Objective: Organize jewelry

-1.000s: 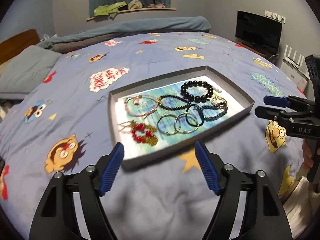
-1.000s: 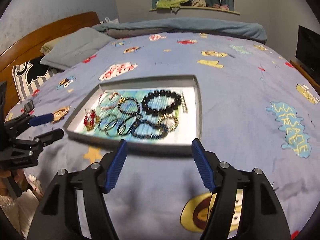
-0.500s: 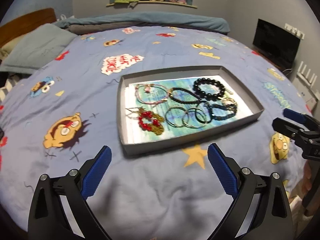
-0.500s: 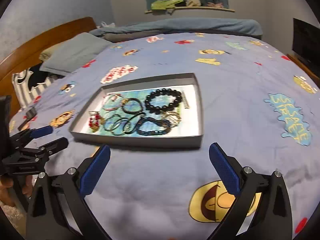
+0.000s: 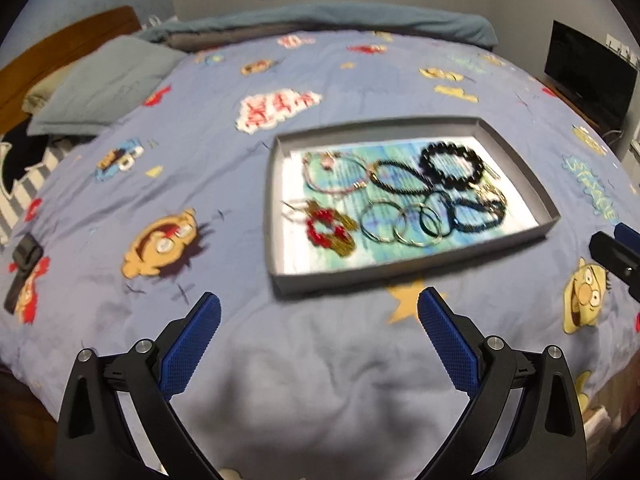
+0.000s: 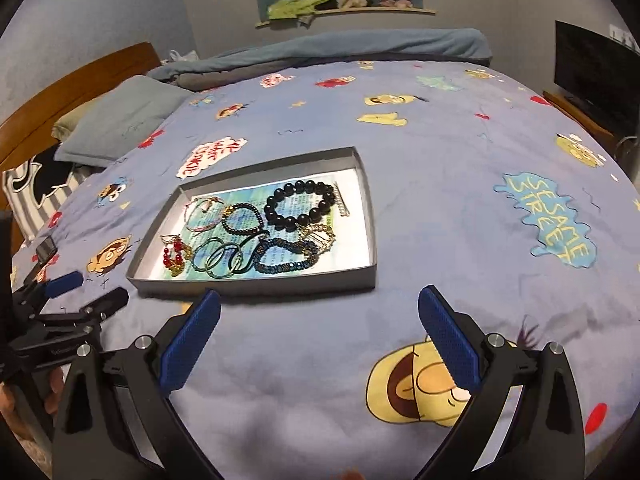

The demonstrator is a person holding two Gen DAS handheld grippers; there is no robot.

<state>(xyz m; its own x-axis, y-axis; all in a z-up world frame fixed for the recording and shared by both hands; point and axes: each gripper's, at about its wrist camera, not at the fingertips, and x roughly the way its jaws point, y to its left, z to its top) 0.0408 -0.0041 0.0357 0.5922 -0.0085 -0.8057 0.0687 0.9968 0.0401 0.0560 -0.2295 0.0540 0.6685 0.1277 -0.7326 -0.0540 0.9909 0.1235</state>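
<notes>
A shallow grey tray (image 5: pixel 412 270) (image 6: pixel 256 286) lies on the blue cartoon bedspread and holds several pieces of jewelry. Among them are a black bead bracelet (image 5: pixel 450 166) (image 6: pixel 300 204), a red and gold piece (image 5: pixel 330 232) (image 6: pixel 174 258), thin metal hoops (image 5: pixel 400 222) (image 6: pixel 218 258) and a dark blue beaded bracelet (image 6: pixel 286 258). My left gripper (image 5: pixel 318 322) is open and empty, short of the tray's near edge; it also shows in the right wrist view (image 6: pixel 86 292). My right gripper (image 6: pixel 318 320) is open and empty in front of the tray; its tip shows in the left wrist view (image 5: pixel 616 252).
A grey pillow (image 5: pixel 100 88) and a wooden headboard (image 6: pixel 76 76) are at the far left. A small black object (image 5: pixel 22 268) lies on the bedspread at the left. A dark TV (image 5: pixel 588 72) stands at the right. A rolled blue blanket (image 6: pixel 320 50) lies across the back.
Both grippers have opened wider and drawn back from the tray. The left view has swung, so the tray sits further right in it. The jewelry has not moved.
</notes>
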